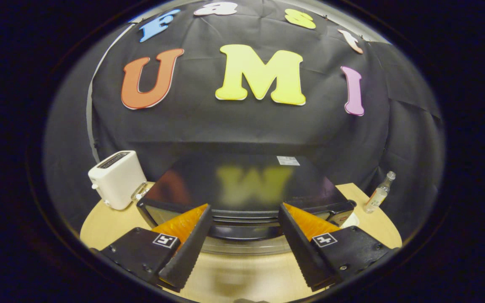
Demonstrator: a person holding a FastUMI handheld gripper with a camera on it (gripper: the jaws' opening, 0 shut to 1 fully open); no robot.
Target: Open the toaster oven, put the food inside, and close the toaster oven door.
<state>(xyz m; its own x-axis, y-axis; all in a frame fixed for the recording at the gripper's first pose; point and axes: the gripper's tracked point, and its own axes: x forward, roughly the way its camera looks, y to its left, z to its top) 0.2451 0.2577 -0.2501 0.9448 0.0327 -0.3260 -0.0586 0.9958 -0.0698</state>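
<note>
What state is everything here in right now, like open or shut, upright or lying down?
Toaster oven: door appears shut, handle just ahead of the tool's fingers.
Tool: open, fingers spread wide, holding nothing.
White toaster: upright, beside the oven.
Small bottle: upright, cap on, on the oven's other side.
Table: bare wood between the fingers.

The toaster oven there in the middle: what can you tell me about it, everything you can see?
The toaster oven is a wide black box with a glossy top that mirrors the wall, a small pale sticker near its back edge. Its front shows a horizontal handle bar; the door looks shut. It stands level on the pale wooden table, between a white toaster and a small clear bottle. The gripper is open, its fingers spread just before the handle, touching nothing.
</note>
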